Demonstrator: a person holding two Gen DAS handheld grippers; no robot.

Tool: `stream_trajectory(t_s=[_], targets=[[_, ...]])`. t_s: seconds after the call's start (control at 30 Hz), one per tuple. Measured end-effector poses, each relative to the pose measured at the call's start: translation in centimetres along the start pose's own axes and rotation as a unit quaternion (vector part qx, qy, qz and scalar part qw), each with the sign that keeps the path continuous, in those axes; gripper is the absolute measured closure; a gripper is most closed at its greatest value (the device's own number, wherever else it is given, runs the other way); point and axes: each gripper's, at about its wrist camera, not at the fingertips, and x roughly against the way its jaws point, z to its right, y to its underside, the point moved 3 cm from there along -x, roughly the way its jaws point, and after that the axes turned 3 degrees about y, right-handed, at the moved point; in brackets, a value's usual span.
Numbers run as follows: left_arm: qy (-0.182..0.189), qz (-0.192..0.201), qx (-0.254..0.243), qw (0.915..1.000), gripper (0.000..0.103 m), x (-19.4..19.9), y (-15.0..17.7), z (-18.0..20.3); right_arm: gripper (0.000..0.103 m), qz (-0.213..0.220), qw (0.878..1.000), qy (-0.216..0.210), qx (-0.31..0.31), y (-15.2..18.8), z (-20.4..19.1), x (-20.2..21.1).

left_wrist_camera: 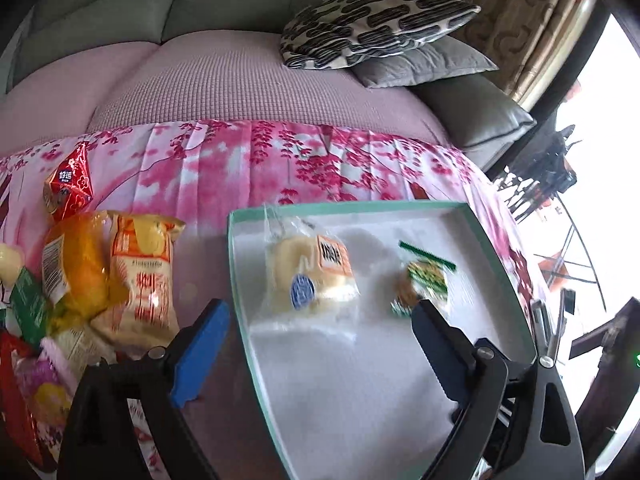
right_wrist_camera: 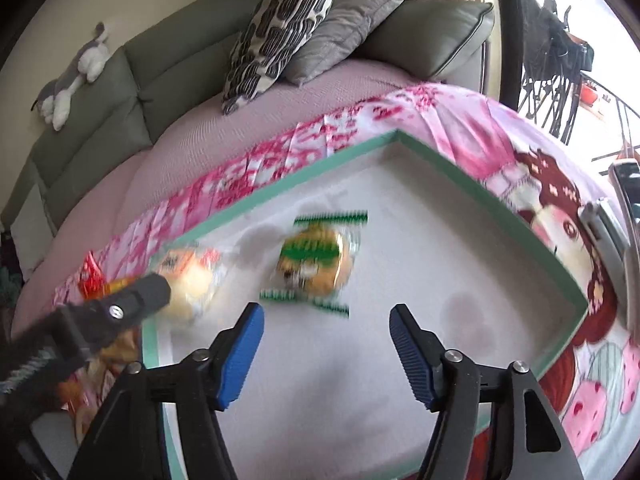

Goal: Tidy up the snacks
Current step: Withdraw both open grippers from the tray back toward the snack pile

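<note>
A home living room, this. Beyond the gripper sits a green sofa (right_wrist_camera: 120, 92), cushions (right_wrist_camera: 280, 28) piled, plush toy (right_wrist_camera: 76, 76) atop.

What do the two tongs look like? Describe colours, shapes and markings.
Both the left tongs and right tongs have black plastic wedge-shaped arms with triangular cut-outs, silver round pivot bolts, and ribbed blue rubber fingertips. No cables, markings or sleeves show.

Two wrapped snacks lie side by side in the tray (left_wrist_camera: 500, 240): a bun (left_wrist_camera: 310, 276) left, a small cake (left_wrist_camera: 424, 280) right. A pile of snack packets (left_wrist_camera: 112, 272) lies left of the tray on the cloth (left_wrist_camera: 240, 168). Behind them, pillows (left_wrist_camera: 380, 28) rest on the sofa (left_wrist_camera: 220, 76).
</note>
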Motion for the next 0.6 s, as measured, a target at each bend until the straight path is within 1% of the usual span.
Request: stream_trajectory(t_s=[0.03,0.13,0.2,0.27,0.43,0.6], targets=[[-0.003,0.002,-0.002,1.0000,0.010,0.3,0.3,0.0,0.031,-0.001,1.000,0.001,-0.002,0.1,0.0,0.1],[-0.012,0.006,0.002,0.9999,0.009,1.2,1.3,-0.4,0.022,0.002,1.000,-0.006,-0.008,0.1,0.0,0.4],[-0.008,0.012,0.018,0.9997,0.005,1.9,1.9,-1.2,0.006,0.002,1.000,0.000,-0.011,0.4,-0.1,0.4],[-0.012,0.016,0.024,0.9995,0.005,2.5,2.3,-1.8,0.000,-0.002,1.000,-0.005,-0.016,0.7,-0.1,0.3],[-0.052,0.048,0.021,0.9973,0.004,4.8,2.8,-3.5,0.000,0.003,1.000,0.001,-0.017,1.0,-0.5,0.6],[-0.062,0.063,0.046,0.9950,0.004,6.4,3.5,-5.8,0.000,0.009,1.000,-0.004,-0.005,1.2,-1.7,1.0]])
